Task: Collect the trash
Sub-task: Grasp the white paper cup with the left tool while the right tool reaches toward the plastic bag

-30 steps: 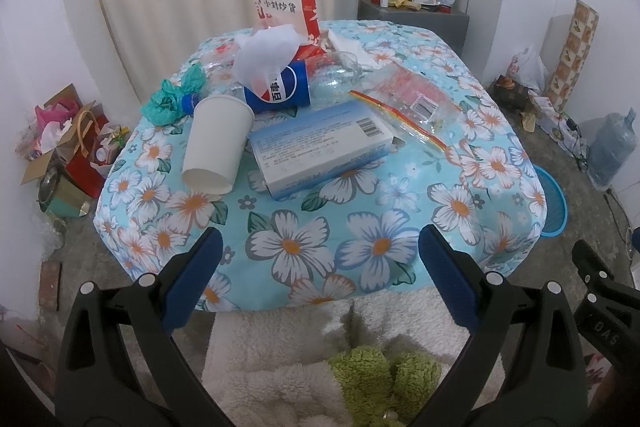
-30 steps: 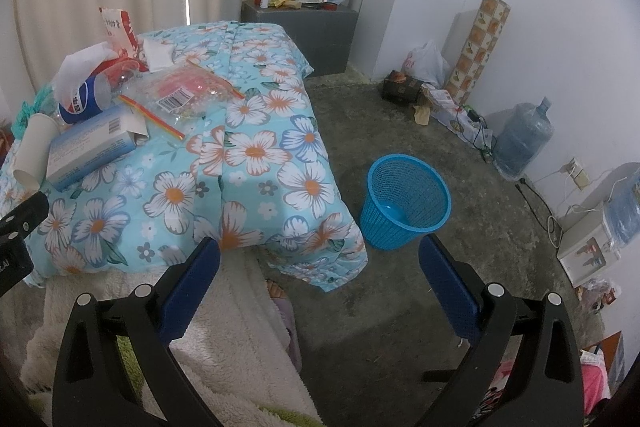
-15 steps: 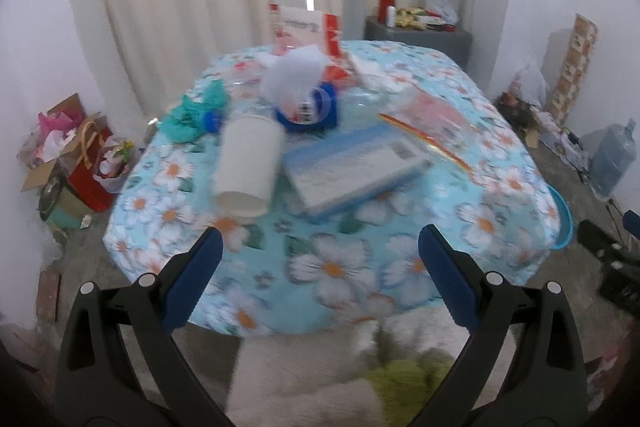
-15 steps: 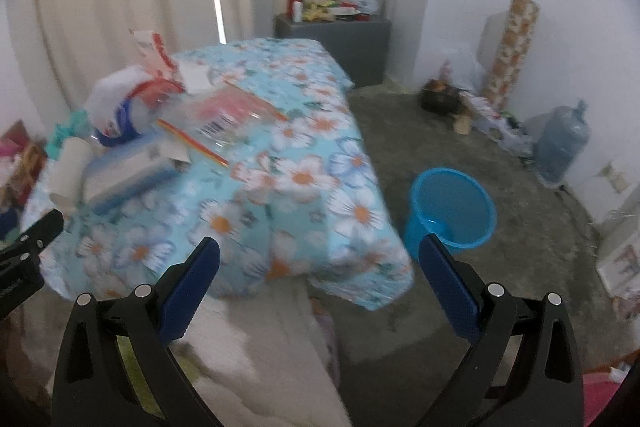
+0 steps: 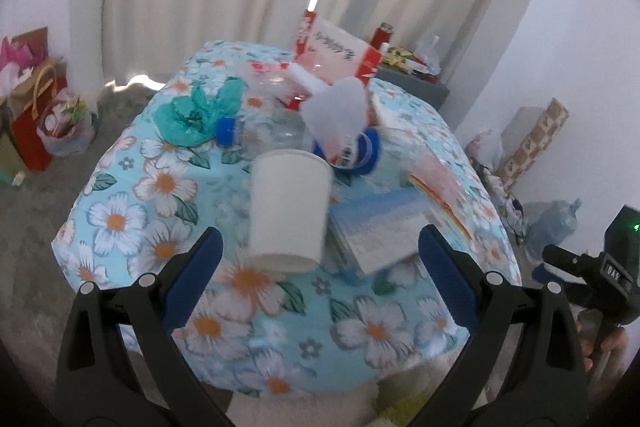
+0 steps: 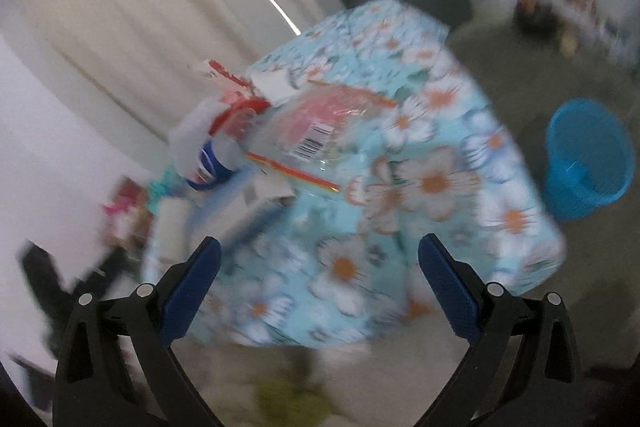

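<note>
Trash lies on a table with a blue floral cloth (image 5: pixel 160 187): a white paper cup (image 5: pixel 286 205) on its side, a light blue box (image 5: pixel 376 227), a blue can with white tissue (image 5: pixel 348 131), a clear plastic bottle (image 5: pixel 256 129), a teal wad (image 5: pixel 192 111), a clear red-printed bag (image 6: pixel 320 123) and a red-white packet (image 5: pixel 336 51). My left gripper (image 5: pixel 318 273) is open and empty, just short of the cup. My right gripper (image 6: pixel 318 277) is open and empty before the table's near edge. A blue trash basket (image 6: pixel 588 159) stands on the floor to the right.
Gift bags (image 5: pixel 36 99) stand on the floor at the left. A grey cabinet (image 5: pixel 412 83) with bottles is behind the table. A water jug (image 5: pixel 554 223) and a patterned roll (image 5: pixel 536 143) are at the right wall. Curtains hang behind.
Both grippers have moved forward and swung left toward the table; the cup now sits close between the left fingers' line. The right view is blurred by motion. Both stayed open.
</note>
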